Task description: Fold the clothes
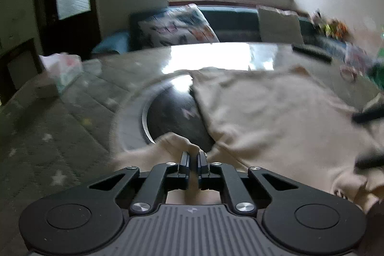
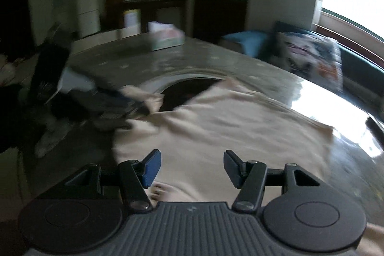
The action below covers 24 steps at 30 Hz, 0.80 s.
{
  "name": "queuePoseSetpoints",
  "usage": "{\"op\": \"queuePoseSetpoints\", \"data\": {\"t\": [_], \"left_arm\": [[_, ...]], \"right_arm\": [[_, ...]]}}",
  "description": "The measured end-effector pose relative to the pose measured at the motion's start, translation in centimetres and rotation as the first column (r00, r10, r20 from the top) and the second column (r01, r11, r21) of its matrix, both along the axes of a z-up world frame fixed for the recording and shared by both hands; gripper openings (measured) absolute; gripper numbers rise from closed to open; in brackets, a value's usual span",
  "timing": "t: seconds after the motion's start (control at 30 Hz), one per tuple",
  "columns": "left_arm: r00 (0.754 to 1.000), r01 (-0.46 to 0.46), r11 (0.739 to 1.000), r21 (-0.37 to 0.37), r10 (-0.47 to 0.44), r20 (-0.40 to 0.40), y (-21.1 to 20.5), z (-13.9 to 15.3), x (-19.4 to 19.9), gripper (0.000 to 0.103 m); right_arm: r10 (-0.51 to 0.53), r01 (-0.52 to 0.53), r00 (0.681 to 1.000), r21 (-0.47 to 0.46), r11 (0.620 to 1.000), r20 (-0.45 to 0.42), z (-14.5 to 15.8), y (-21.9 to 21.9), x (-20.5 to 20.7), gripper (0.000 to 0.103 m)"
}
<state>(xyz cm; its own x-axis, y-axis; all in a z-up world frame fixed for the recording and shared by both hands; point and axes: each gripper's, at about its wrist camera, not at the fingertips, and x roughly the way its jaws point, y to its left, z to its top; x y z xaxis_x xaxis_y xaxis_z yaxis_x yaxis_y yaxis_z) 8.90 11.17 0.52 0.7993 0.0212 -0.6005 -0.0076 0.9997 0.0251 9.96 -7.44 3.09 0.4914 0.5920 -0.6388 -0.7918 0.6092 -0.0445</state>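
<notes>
The beige garment [image 1: 276, 116] lies spread over the table [image 1: 100, 78], partly covering the dark round inset [image 1: 172, 116] at its middle. The left gripper [image 1: 194, 157] is pressed together on a bunched edge of the cloth at the near side, lifted slightly off the surface. The right gripper [image 2: 192, 167] hangs over the near part of the garment with its jaws spread and nothing between them. Both views are smeared, so finer creases cannot be read, nor whether a fold already lies in the cloth. Judging from this, the main risk is the one-sided hold: pulling with only the left pinch would likely drag the whole piece across the glossy top and skew it rather than turn an edge over. The pinch looks shallow, so the fabric may slip out mid-pull. The tissue box [image 2: 166, 40] sits well apart and seems out of harm's way.
</notes>
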Motion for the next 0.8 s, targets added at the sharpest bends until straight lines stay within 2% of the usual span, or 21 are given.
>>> {"op": "queuePoseSetpoints", "data": {"t": [0.17,0.33,0.47,0.53,0.7,0.8], "left_arm": [[0.991,-0.109,0.993,-0.049,0.112,0.075,3.8,2.3,-1.6,0.006],[0.963,-0.231,0.967,-0.109,0.243,0.116,8.4,4.0,-3.0,0.006],[0.941,-0.294,0.943,-0.158,0.314,0.123,11.2,4.4,-3.8,0.005],[0.938,-0.298,0.938,-0.175,0.322,0.127,12.0,4.4,-3.8,0.005],[0.941,-0.286,0.944,-0.164,0.309,0.137,12.6,4.5,-2.8,0.005],[0.938,-0.278,0.946,-0.166,0.305,0.164,12.8,5.2,-2.7,0.005]], "right_arm": [[0.130,-0.129,0.991,-0.050,0.990,0.017,-1.2,3.6,-2.1,0.058],[0.206,-0.204,0.978,-0.088,0.975,0.023,-2.4,6.0,-3.2,0.052],[0.236,-0.233,0.972,-0.109,0.966,0.017,-3.3,7.6,-3.6,0.040],[0.242,-0.238,0.970,-0.125,0.963,0.014,-3.8,8.3,-3.6,0.032],[0.224,-0.221,0.975,-0.143,0.965,0.008,-4.4,8.7,-3.2,0.007],[0.223,-0.224,0.975,-0.093,0.970,-0.024,-3.4,8.2,-2.9,0.006]]}}
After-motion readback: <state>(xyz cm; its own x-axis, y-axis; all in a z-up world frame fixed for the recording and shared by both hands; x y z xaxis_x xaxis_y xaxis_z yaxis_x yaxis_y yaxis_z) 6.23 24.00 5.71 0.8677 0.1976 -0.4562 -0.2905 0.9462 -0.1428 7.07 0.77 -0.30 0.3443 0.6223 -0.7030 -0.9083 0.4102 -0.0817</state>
